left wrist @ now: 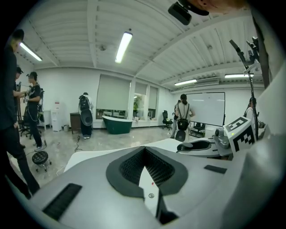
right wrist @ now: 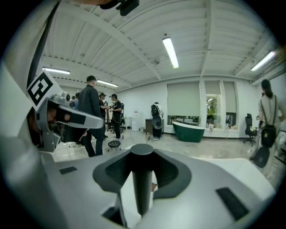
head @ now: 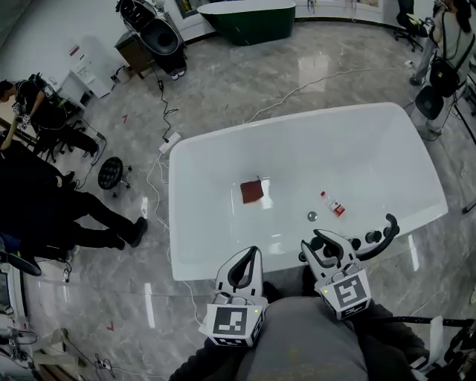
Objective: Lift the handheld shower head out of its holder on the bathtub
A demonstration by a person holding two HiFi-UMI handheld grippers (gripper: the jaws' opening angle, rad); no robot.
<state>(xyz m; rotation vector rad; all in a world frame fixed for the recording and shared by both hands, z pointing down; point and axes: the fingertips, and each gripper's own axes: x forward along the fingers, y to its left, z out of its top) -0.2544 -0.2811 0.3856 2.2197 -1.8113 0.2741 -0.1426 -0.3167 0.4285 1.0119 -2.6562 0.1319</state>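
Observation:
The black handheld shower head [head: 384, 231] curves up over the near right rim of the white bathtub [head: 195, 269]. My right gripper [head: 325, 245] is shut on its handle. In the right gripper view the dark round handle [right wrist: 142, 179] stands upright between the jaws of the right gripper [right wrist: 142, 154]. My left gripper [head: 248, 259] hovers over the near rim to the left, shut, with nothing in it. In the left gripper view the left gripper [left wrist: 144, 150] has its tips together, and the right gripper [left wrist: 199, 146] shows beside it.
Inside the tub lie a red-brown cloth [head: 252, 191], a small bottle [head: 332, 204] and the drain [head: 312, 216]. Black fittings [head: 371, 238] sit on the rim at the right. A white cable [head: 158, 178], a stool [head: 111, 173] and people [head: 52, 216] are on the left; a green tub [head: 249, 18] stands far back.

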